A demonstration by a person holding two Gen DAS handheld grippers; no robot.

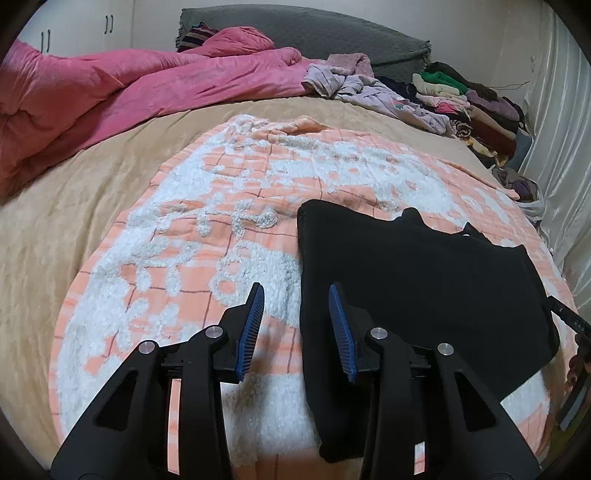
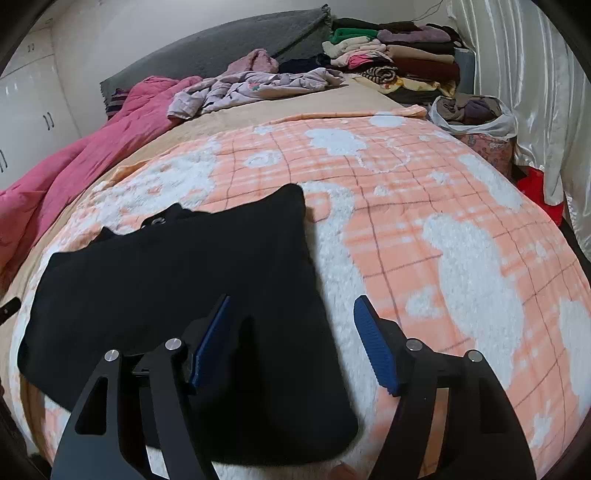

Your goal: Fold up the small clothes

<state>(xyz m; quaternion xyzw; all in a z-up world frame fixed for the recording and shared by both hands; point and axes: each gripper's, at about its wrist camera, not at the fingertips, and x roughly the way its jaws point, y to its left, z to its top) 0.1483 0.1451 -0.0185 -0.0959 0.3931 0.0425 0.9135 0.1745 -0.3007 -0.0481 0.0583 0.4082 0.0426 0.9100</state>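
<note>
Far left: pink duvet (image 1: 122,85) bunched along the bed's edge, grey headboard cover (image 1: 314,33) behind it, white cupboards (image 1: 74,29) in the corner. Beige sheet (image 1: 66,206) covers the mattress; on top lies an orange-and-white plaid fleece blanket (image 1: 229,206).

Left gripper (image 1: 297,295): released, blue pads apart w/ nothing clamped. Its left finger is over the blanket, its right finger over the left edge of the black garment (image 1: 417,273).

Garment lies flat on the blanket, folded to a rough rectangle, near edge close to the cameras.

Right gripper (image 2: 291,306): jaws spread wide, nothing btwn the pads. Left finger over the garment's right part (image 2: 177,266), right finger over bare blanket (image 2: 424,192).

Further back, center to right: crumpled lilac clothes (image 2: 255,88), then a stack of folded clothes (image 2: 399,55) by the headboard. Right of that, a plastic bag of clothes (image 2: 476,114), a red item (image 2: 535,192) low beside the bed, and a white satin curtain (image 2: 524,74).
</note>
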